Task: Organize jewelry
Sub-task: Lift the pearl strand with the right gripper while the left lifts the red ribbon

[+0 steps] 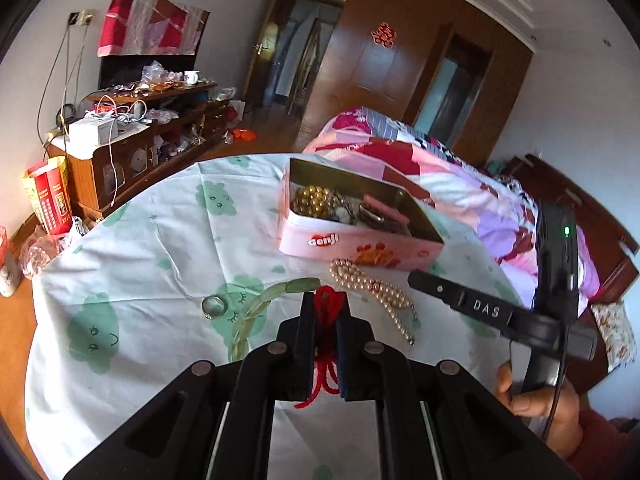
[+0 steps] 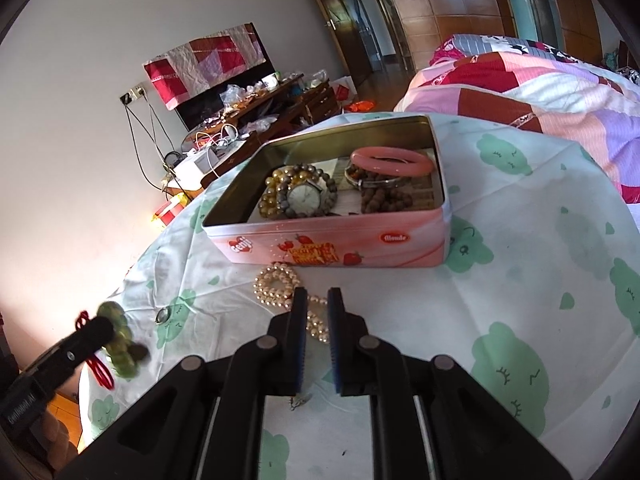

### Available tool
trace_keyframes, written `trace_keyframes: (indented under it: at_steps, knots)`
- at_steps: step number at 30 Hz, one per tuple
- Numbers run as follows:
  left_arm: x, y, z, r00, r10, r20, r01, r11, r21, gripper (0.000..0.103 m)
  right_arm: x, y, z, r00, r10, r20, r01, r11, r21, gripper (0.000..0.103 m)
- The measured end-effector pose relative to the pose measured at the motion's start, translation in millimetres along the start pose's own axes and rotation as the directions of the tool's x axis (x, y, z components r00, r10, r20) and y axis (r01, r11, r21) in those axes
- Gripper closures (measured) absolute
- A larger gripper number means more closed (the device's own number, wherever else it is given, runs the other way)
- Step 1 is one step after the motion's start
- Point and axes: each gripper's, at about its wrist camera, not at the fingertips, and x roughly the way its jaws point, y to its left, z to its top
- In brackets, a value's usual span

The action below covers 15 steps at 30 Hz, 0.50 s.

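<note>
- Red cord (image 1: 328, 320) sits pinched between the left gripper (image 1: 326, 300) fingers, which are nearly closed on it; its loose ends trail back toward the camera.
- From that cord hangs a green bangle (image 1: 256, 312), curving off to the fingers' left. The right wrist view shows it raised just above the cloth, so I judge this piece lifted and ready to carry.
- Right gripper (image 2: 317, 308) fingers stand narrowly apart and astride the tail of the pearl strand (image 2: 276, 284). Whether they touch it I cannot tell, and they do not look closed on it.
- Pearls run lengthwise from between those fingers forward and left to a coil touching or just beside the tin (image 2: 400, 248) front wall, so the right gripper is much the nearer one for them.
- Ring (image 1: 212, 306) lies on the cloth left of the bangle, near the left gripper.
- Tin lies ahead of both grippers, open, toward the far edge of the surface (image 2: 520, 280). It already holds bead bracelets, a watch and a pink bangle, with some free floor along its near wall.
- Room is open to the tin's right; to the left the surface edge is close, and the bangle hangs near it.
</note>
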Motion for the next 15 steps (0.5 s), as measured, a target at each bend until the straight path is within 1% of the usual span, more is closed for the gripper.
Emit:
trace_keyframes:
  at_steps: [3, 5, 6, 10, 14, 15]
  knots:
    - [2.3, 1.9, -3.5, 1.000, -0.003, -0.017, 0.003, 1.000, 0.001, 0.097, 1.6, -1.5, 0.1, 1.000, 0.002, -0.008, -0.002, 1.000, 0.006, 0.089]
    - [6.3, 5.3, -6.3, 0.998, -0.036, -0.046, 0.035, 0.999, -0.013, 0.095, 1.6, -3.4, 0.0, 1.000, 0.005, -0.008, -0.005, 1.000, 0.015, 0.089]
    - [9.5, 7.1, -8.7, 0.997, -0.041, -0.068, 0.040, 0.999, -0.020, 0.095, 1.9, -3.9, 0.2, 1.000, 0.005, -0.010, -0.005, 1.000, 0.018, 0.089]
    - [17.8, 9.0, -15.5, 0.993, 0.009, -0.119, -0.011, 1.000, -0.017, 0.094, 2.7, -4.5, 0.5, 1.000, 0.005, -0.013, -0.005, 1.000, 0.020, 0.089]
    - [15.4, 5.3, -18.1, 0.990, 0.035, -0.134, -0.031, 0.999, 0.027, 0.093, 3.0, -4.9, 0.2, 1.000, 0.005, -0.013, -0.005, 1.000, 0.019, 0.089]
    - [15.5, 6.3, -18.7, 0.990, 0.030, -0.136, -0.027, 0.999, 0.025, 0.092, 2.9, -4.5, 0.2, 1.000, 0.005, -0.014, -0.005, 1.000, 0.020, 0.089]
